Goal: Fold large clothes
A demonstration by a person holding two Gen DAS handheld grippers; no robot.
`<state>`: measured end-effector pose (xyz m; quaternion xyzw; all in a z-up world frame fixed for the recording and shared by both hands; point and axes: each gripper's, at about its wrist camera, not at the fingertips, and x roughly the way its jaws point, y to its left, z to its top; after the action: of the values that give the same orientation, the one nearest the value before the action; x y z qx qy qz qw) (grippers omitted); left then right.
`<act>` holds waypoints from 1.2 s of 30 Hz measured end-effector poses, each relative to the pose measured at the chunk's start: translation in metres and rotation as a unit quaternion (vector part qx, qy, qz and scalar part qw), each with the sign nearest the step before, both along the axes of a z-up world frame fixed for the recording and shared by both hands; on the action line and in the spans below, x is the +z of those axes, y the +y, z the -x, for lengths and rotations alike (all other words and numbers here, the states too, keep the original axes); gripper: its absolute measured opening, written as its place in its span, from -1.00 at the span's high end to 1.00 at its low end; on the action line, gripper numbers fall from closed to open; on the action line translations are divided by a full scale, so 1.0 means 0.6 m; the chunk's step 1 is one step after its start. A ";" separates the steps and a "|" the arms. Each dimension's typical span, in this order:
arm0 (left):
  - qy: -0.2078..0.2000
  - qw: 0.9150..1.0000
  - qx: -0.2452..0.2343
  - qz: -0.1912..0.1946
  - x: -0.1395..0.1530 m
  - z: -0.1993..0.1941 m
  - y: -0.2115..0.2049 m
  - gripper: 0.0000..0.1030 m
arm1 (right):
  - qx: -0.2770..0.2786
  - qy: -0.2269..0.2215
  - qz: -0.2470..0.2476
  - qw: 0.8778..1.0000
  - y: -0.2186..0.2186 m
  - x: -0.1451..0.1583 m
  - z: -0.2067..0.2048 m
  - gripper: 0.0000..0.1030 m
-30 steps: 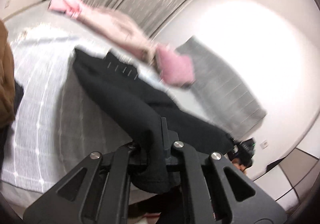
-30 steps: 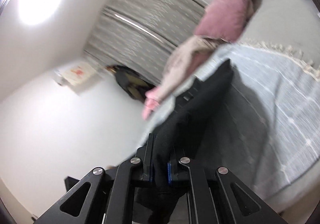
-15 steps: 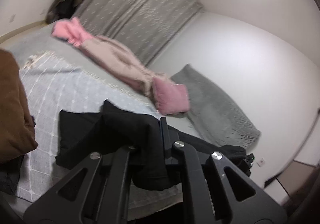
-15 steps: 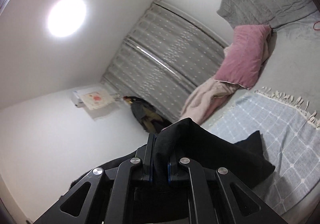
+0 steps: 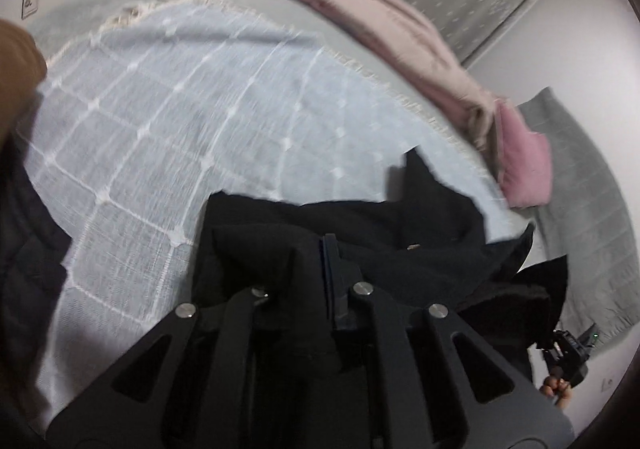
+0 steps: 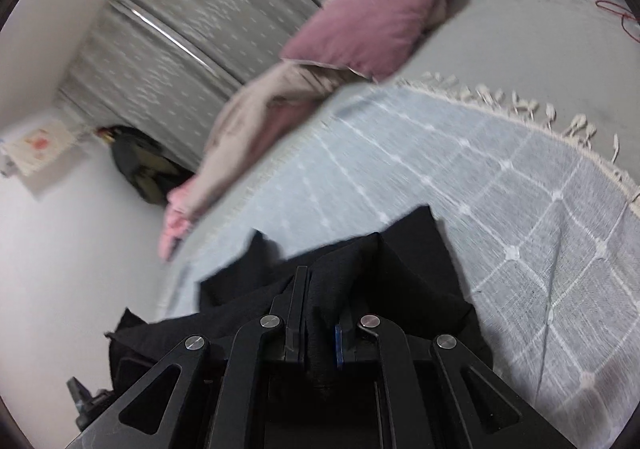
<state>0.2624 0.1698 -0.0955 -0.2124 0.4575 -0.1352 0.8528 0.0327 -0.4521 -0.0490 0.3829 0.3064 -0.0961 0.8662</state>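
Note:
A large black garment [image 5: 400, 233] hangs low over the near part of a light blue checked blanket [image 5: 180, 121] on the bed. My left gripper [image 5: 308, 265] is shut on a bunched fold of the garment. My right gripper [image 6: 320, 301] is shut on another fold of the same black garment [image 6: 416, 281], with the cloth pinched between its fingers. The other gripper's body shows at the far right of the left wrist view [image 5: 568, 353]. Cloth drapes over both gripper heads and hides the fingertips.
A pink pillow [image 6: 372, 17] and a beige-pink garment [image 5: 400, 33] lie across the far side of the bed. A grey quilt [image 5: 584, 209] lies at the head end. A brown garment [image 5: 16, 65] sits at the left. Grey curtains [image 6: 192, 21] hang behind.
Both grippers have tipped down toward the bed, still holding the black garment. The garment has come down onto the near part of the blue blanket.

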 end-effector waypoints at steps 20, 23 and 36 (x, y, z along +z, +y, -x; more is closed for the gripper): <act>-0.077 0.986 -0.050 -0.142 0.091 0.169 -0.076 -0.57 | 0.005 0.034 0.091 0.995 0.061 0.078 0.078 -0.23; -0.079 0.971 -0.123 -0.187 0.098 0.195 -0.126 -0.57 | 0.063 0.083 0.127 0.986 0.101 0.093 0.079 -0.36; -0.017 0.950 -0.202 -0.236 -0.024 0.069 -0.175 -0.57 | 0.225 0.181 0.174 0.942 0.173 -0.028 -0.040 -0.37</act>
<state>0.2210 0.0648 -0.1097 0.0938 0.4953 -0.1964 0.8410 0.0564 -0.3481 -0.0659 0.1235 0.5145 -0.0182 0.8484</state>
